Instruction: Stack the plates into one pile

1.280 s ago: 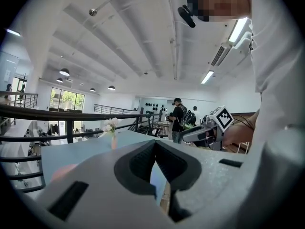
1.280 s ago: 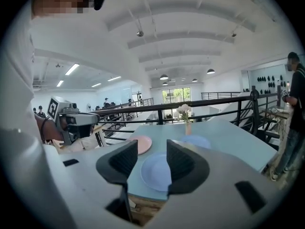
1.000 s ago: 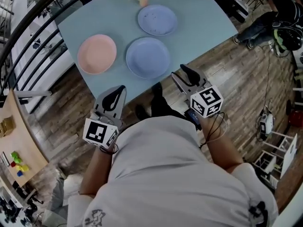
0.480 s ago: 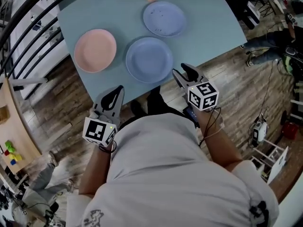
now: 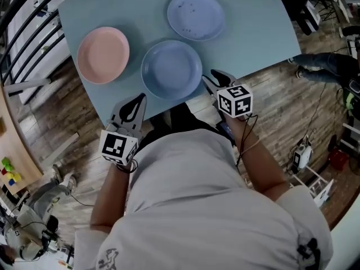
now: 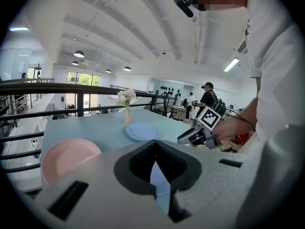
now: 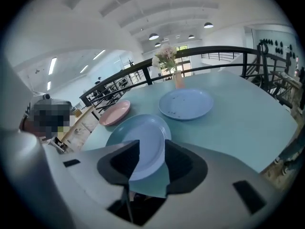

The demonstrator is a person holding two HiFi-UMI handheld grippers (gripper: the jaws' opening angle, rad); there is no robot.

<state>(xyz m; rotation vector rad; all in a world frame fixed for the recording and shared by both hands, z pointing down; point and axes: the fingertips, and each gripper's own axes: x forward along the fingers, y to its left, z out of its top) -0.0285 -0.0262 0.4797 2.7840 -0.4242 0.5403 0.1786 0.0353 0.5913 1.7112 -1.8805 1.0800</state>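
Observation:
Three plates lie apart on the light blue table [image 5: 256,30]: a pink plate [image 5: 103,54] at the left, a blue plate [image 5: 171,69] near the front edge, and a paler blue plate [image 5: 196,16] behind it. My right gripper [image 5: 212,79] hangs at the front edge just right of the near blue plate [image 7: 138,135]. Its jaws have just been closing a little; they stand open with nothing between them. My left gripper [image 5: 130,110] is off the table, short of its front edge, below the pink plate [image 6: 66,154], and its fingertips meet on nothing.
A small vase of flowers [image 7: 177,78] stands at the table's far edge behind the paler plate [image 7: 186,104]. A black railing [image 5: 28,35] runs along the table's left side. Wooden floor [image 5: 292,89] lies to the right.
Both grippers have moved forward and down toward the table's front edge. The right one now reaches the edge beside the near blue plate. The plates have not moved.

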